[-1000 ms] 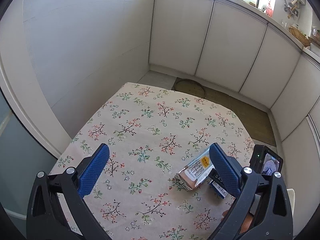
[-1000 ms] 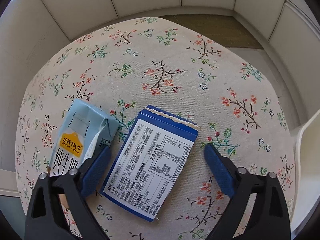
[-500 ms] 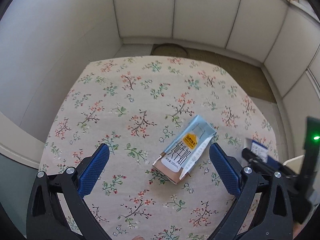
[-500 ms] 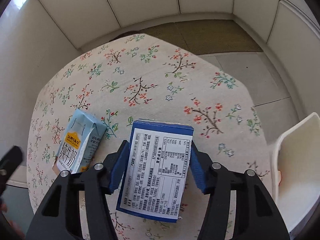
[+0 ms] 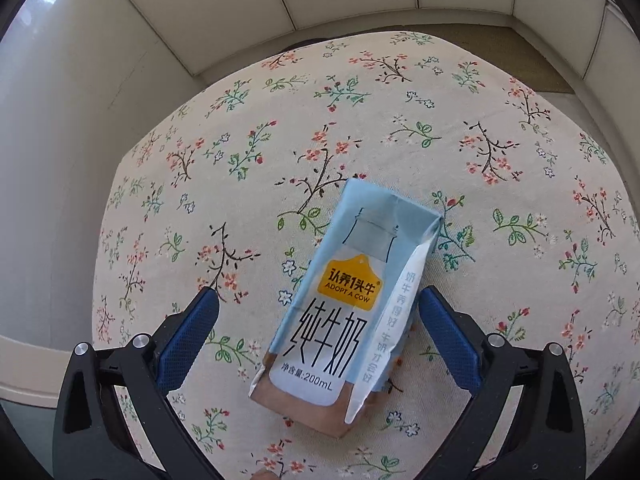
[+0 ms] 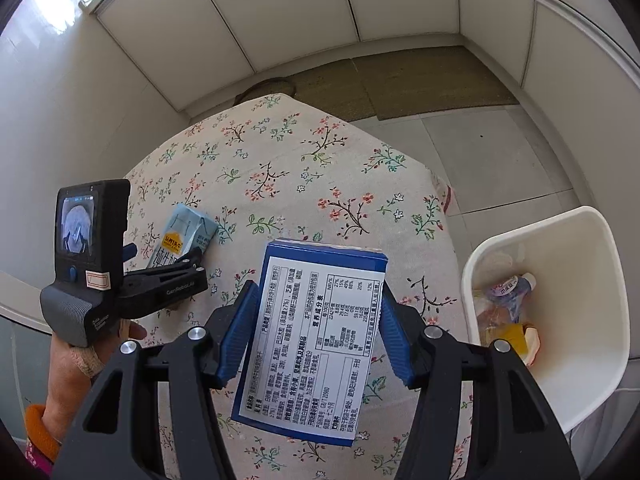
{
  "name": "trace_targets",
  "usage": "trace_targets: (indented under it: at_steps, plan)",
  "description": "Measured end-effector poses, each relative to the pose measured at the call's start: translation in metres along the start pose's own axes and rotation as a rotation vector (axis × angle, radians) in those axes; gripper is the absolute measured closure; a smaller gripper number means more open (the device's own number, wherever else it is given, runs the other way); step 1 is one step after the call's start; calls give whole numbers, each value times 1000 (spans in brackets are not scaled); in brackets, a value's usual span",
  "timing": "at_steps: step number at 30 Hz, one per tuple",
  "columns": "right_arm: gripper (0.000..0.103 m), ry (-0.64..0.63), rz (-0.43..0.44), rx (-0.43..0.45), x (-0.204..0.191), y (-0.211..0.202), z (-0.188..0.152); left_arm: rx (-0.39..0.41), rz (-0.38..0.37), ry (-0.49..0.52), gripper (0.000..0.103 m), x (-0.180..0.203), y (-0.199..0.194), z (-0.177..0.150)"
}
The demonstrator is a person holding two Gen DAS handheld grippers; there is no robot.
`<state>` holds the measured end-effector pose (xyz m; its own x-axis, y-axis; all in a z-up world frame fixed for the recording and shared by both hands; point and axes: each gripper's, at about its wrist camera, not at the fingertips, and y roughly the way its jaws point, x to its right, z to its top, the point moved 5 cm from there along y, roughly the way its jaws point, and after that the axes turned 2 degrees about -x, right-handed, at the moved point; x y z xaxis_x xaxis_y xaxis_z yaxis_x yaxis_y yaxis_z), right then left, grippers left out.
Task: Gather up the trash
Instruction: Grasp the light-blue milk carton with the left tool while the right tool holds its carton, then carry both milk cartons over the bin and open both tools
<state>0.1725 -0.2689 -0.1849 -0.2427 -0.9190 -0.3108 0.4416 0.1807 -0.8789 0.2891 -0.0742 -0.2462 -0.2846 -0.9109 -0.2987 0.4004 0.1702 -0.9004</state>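
R gripper (image 6: 314,330) is clamped on the blue box (image 6: 310,340); both ribbed blue pads press its long sides, box lifted clear of the table, white nutrition-label face up. Jaws closed in on it within the last sec, w/ the box between them. L gripper (image 5: 318,326) hangs spread wide over the milk carton (image 5: 348,304); carton lies flat on the tablecloth (image 5: 240,128) between the pads, right pad just beside its edge, left pad well apart, nothing gripped. The R view shows the same: L gripper tips down at the carton, a hand (image 6: 76,364) round its grey handle.

Progress, as I judge it: partway. White bin (image 6: 576,392) stands off the table's right edge, already holding a small bottle (image 6: 508,288) and some yellow/orange wrappers (image 6: 508,336); box is picked but not yet dropped; carton still to be grasped; no other trash visible on the table.

Materials: box is stiff card, flat rectangular, glossy print, should hold shape under the clamp; carton is thin coated paperboard, pale blue w/ brown base, creased and partly caved in, side gusset peeling out, prob. empty and easy to crush; tablecloth is matte woven fabric w/ floral print; bin is smooth hard plastic, rounded corners.
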Motion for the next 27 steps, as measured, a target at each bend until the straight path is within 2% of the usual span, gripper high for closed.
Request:
trace_targets:
  at_steps: [1,2,5,8,12,14,23,27]
  plan:
    - [46,-5,-1,-6,-1,3,0,6,-20,11,23,1,1,0]
    - [46,-3,5,-12,-2,5,-1,-7,-51,19,42,2,4,-1]
    - [46,-9,23,-13,-6,10,0,-17,-99,3,44,0,5,-2]
    - [46,-24,36,-4,-12,9,2,-25,-192,-62,47,-11,-1,-7]
    - [46,-31,75,29,-20,-5,5,23,-282,-183,47,-41,-27,-12]
    - [46,-36,99,61,-24,-18,7,60,-304,-244,47,-59,-47,-17]
    - [46,-87,171,192,-44,-77,8,234,-242,-401,47,-105,-141,-48]
    - [46,-119,181,254,-48,-102,4,333,-150,-441,47,-121,-180,-65]
